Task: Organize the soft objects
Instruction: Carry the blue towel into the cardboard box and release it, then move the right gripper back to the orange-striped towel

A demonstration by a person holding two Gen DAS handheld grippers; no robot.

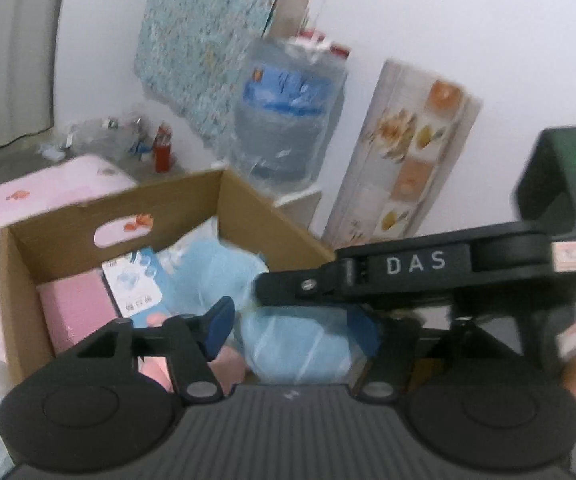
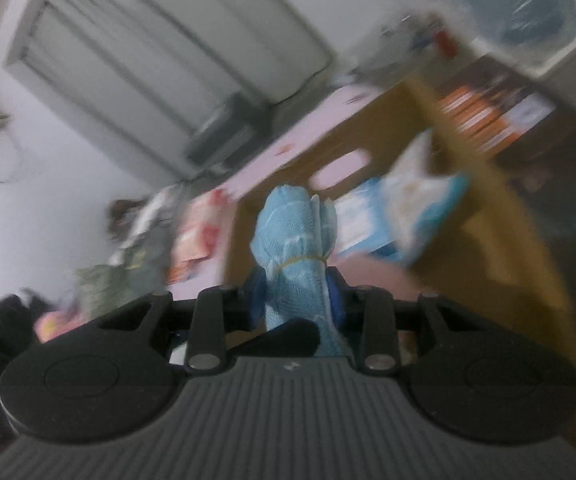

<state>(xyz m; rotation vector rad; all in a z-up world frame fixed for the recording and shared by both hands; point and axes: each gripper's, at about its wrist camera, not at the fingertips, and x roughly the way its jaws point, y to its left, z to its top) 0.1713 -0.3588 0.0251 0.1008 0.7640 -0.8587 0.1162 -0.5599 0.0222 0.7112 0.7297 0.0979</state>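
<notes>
Rolled blue cloth (image 2: 293, 256), bound with a thin rubber band, sits clamped between the blue pads (image 2: 335, 294) of your right gripper (image 2: 295, 300), standing up out of the closed fingers and leaning slightly left in the right wrist view. That view is badly blurred, but the roll hangs in front of the cardboard box (image 2: 459, 184).

Your left gripper (image 1: 291, 330) has its fingers spread wide, one blue pad (image 1: 220, 326) showing clearly on the left, with nothing pinched between them. It hovers at the near edge of the cardboard box (image 1: 20, 280). The other gripper's black body crosses its view from the right.

Just beyond the left fingers, inside the box, lies a pale blue bundle in clear plastic (image 1: 295, 344). Further in you have more light blue soft material (image 1: 216, 268), a printed white-and-blue packet (image 1: 140, 284) and a pink block (image 1: 76, 308) against the left wall.

Behind the box stand a pink patterned surface (image 1: 44, 188), a red bottle (image 1: 163, 148), a plastic-wrapped water jug (image 1: 288, 108) and a tall printed carton (image 1: 403, 160) leaning at the wall.
</notes>
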